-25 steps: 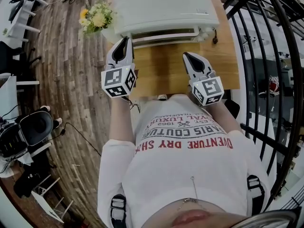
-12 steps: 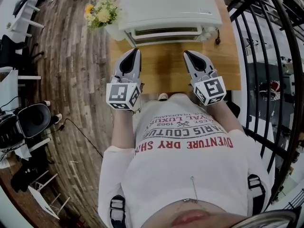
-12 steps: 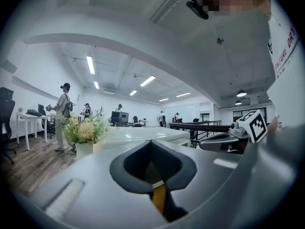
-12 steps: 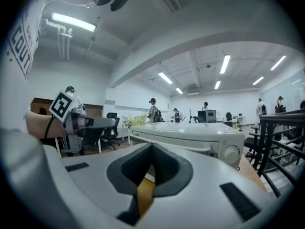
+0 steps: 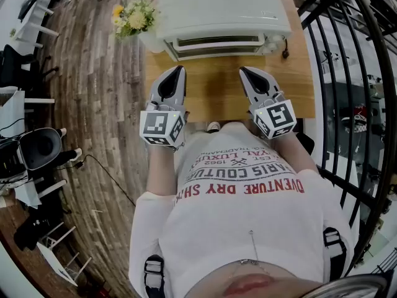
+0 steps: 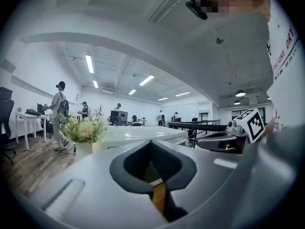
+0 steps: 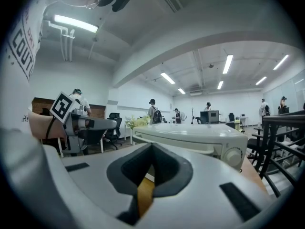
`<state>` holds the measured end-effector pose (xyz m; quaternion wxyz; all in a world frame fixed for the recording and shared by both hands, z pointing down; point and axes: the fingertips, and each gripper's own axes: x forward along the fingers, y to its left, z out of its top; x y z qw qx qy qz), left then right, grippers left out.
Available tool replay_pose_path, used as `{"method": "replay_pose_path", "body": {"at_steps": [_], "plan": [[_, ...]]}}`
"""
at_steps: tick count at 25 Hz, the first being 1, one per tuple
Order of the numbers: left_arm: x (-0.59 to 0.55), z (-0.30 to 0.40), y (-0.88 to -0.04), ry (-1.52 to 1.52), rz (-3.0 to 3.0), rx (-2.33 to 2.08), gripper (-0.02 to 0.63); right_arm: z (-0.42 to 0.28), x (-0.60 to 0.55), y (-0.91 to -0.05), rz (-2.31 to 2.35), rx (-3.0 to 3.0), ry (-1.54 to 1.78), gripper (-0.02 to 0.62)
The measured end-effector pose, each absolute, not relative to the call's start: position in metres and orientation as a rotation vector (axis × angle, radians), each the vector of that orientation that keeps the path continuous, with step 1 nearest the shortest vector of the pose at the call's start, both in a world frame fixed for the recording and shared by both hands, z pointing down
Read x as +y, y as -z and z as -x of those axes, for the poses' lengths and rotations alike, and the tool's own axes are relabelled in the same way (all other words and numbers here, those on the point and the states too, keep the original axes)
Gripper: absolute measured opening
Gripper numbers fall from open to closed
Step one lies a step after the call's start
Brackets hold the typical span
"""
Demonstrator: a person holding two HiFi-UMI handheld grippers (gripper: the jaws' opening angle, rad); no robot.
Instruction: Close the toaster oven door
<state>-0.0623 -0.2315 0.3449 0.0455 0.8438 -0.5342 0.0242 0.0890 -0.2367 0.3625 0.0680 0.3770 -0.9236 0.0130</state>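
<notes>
The white toaster oven (image 5: 220, 8) stands at the back of the wooden table (image 5: 214, 89). Its door (image 5: 217, 43) is up against the front, with the handle bar along it. My left gripper (image 5: 177, 71) hovers over the table's left part, a little in front of the oven, shut with nothing in it. My right gripper (image 5: 244, 72) hangs level with it on the right, also shut and empty. In the left gripper view the oven (image 6: 143, 133) lies beyond the left gripper (image 6: 151, 145). In the right gripper view the oven (image 7: 190, 137) and its knob (image 7: 233, 155) show past the right gripper (image 7: 151, 148).
A vase of yellow and white flowers (image 5: 132, 18) sits at the table's back left corner, next to the oven. A black metal railing (image 5: 347, 73) runs along the right. Chairs and desks (image 5: 37, 154) stand on the wood floor at left. People stand far off in the room.
My left gripper moved right, from near the vase to over the table, and its jaws came together. The right gripper stayed where it was.
</notes>
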Motion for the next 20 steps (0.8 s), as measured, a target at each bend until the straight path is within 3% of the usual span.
{"method": "replay_pose_path", "body": {"at_steps": [20], "plan": [[-0.2414,0.0708,-0.3479,-0.077,-2.541,-1.632,0.012,-0.0850,-0.2470,-0.3610,-1.181,-2.765,-0.033,0.005]]}}
